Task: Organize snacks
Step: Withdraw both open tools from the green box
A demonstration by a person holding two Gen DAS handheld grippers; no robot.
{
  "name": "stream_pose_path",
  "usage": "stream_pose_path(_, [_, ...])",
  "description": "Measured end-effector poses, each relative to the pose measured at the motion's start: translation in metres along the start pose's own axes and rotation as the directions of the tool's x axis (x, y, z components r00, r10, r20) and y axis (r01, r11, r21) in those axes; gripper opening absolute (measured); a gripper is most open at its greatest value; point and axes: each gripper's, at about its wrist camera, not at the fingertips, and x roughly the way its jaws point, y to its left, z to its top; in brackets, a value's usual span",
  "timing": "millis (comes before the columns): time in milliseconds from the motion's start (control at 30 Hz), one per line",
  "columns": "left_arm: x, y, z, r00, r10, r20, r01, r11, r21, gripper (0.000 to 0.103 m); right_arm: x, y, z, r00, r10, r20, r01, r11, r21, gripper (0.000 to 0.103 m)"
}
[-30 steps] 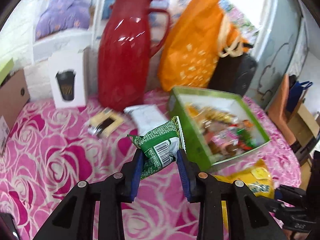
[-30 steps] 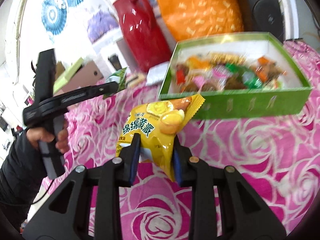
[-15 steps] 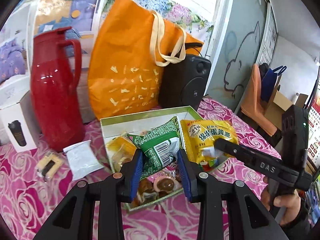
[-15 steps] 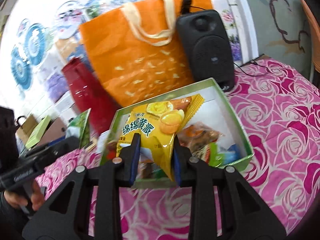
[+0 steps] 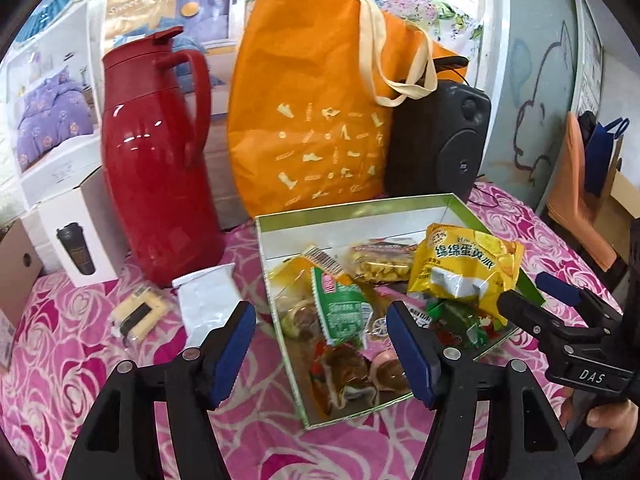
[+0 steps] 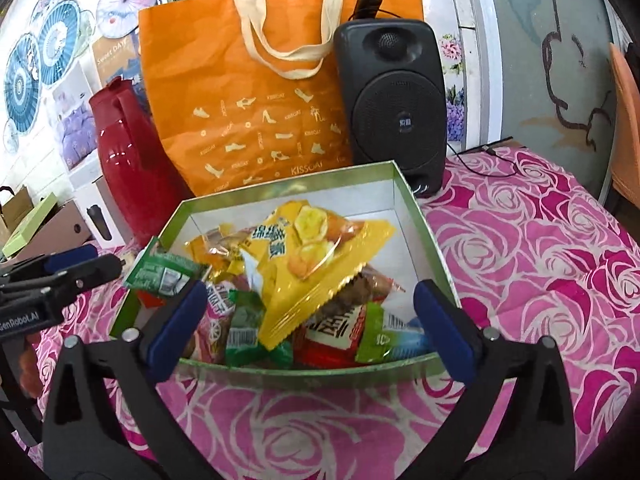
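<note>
The green box (image 5: 352,210) holds several wrapped snacks. A green packet (image 5: 340,308) lies in its near left part, free between the blue pads of my left gripper (image 5: 320,316), whose jaws are opening. The yellow egg-pie packet (image 6: 304,256) rests on top of the pile, loose below my right gripper (image 6: 310,292), whose jaws are also opening wide. In the right wrist view the green packet (image 6: 160,270) leans at the box's left edge, beside the left gripper (image 6: 92,260). The right gripper (image 5: 524,290) reaches in over the box's right rim.
Behind the box stand a red jug (image 5: 156,168), an orange tote bag (image 5: 312,120) and a black speaker (image 5: 436,140). Left of the box, a white pouch (image 5: 204,300) and a small yellow-and-black packet (image 5: 138,316) lie on the pink rose tablecloth (image 6: 540,264). A white cup carton (image 5: 80,240) stands far left.
Both grippers carried their packets over the green box, then spread apart. The green packet and the yellow packet dropped out of the pads and now lie in the box.
</note>
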Motion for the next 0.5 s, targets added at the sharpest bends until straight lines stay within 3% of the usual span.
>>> stream_pose_path(133, [-0.012, 0.004, -0.002, 0.999, 0.032, 0.002, -0.032, 0.999, 0.003, 0.069, -0.010, 0.006, 0.003, 1.000, 0.005, 0.007, -0.005, 1.000, -0.001, 0.102])
stream_pose_path(500, [-0.056, 0.025, -0.014, 0.999, 0.034, 0.037, -0.033, 0.999, -0.021, 0.069, -0.044, 0.042, 0.008, 0.997, 0.070, 0.018, -0.069, 0.997, -0.041, 0.102])
